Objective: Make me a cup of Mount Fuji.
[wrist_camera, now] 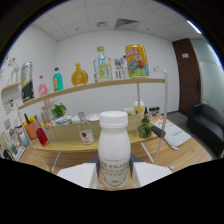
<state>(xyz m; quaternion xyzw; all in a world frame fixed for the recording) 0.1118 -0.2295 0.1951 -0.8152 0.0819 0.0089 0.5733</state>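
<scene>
Two pale fingers (75,175) of the gripper (114,181) flank a white bottle (114,150), one at each side of its lower body; we judge both to be pressed against it, so the bottle is gripped and carried upright between them. Item: the white bottle has a white screw cap and a band of dark lettering low on its front, only partly legible to us. Beyond the fingers we list a light wooden counter (67,144) bearing a small bottle with a red label (86,134), a red bottle (42,136) beside an orange cup holding utensils (30,128), a leafy green plant (58,110), and white bowls (93,117). To the right of the held bottle stands a green glass jar (144,131) with a dark handle-like object just beside it. Above the counter, on slim white posts, a wooden upper shelf (60,93) carries a pink bottle (43,86), a teal bottle (58,80), a round amber bottle (79,75), a tall clear bottle with a green cap (102,65), and a large yellow bag (136,60). Farther off we note a dark brown door (185,75) and a black sofa (207,125).
</scene>
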